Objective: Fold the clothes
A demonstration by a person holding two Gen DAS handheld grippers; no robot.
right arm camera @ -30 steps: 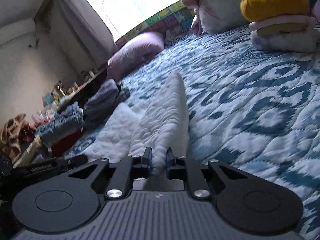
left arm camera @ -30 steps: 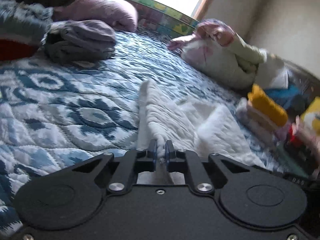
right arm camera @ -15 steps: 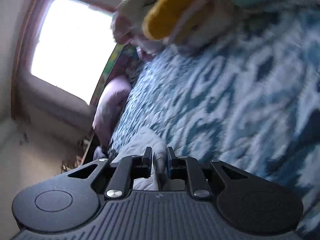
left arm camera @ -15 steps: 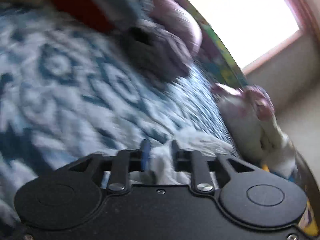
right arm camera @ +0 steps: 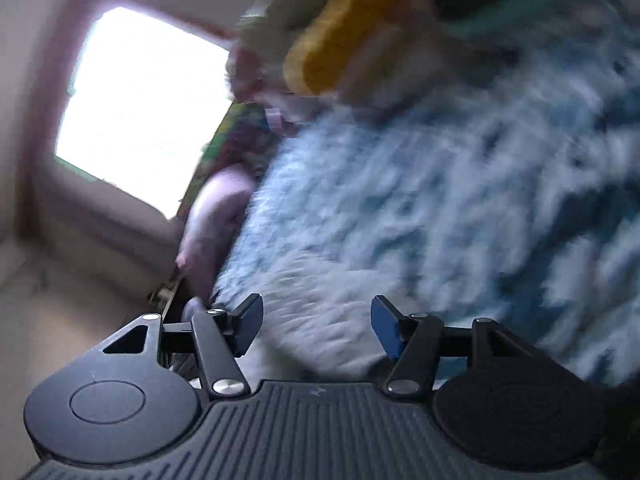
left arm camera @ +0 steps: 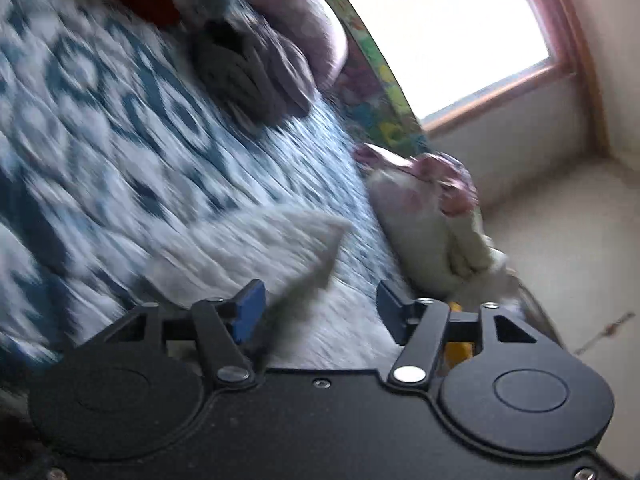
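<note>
Both tongs have just been opening and now stand wide: the left tongs (left arm camera: 320,306) and right tongs (right arm camera: 316,322) each have the white fuzzy garment (left arm camera: 256,248) lying loose between the pads, nothing pinched. It's on the blue patterned bedspread (left arm camera: 100,132). Farther back are a grey folded pile (left arm camera: 248,76), a yellow folded piece (right arm camera: 340,44) and the bright window (left arm camera: 440,28). Pretty blurry though.
</note>
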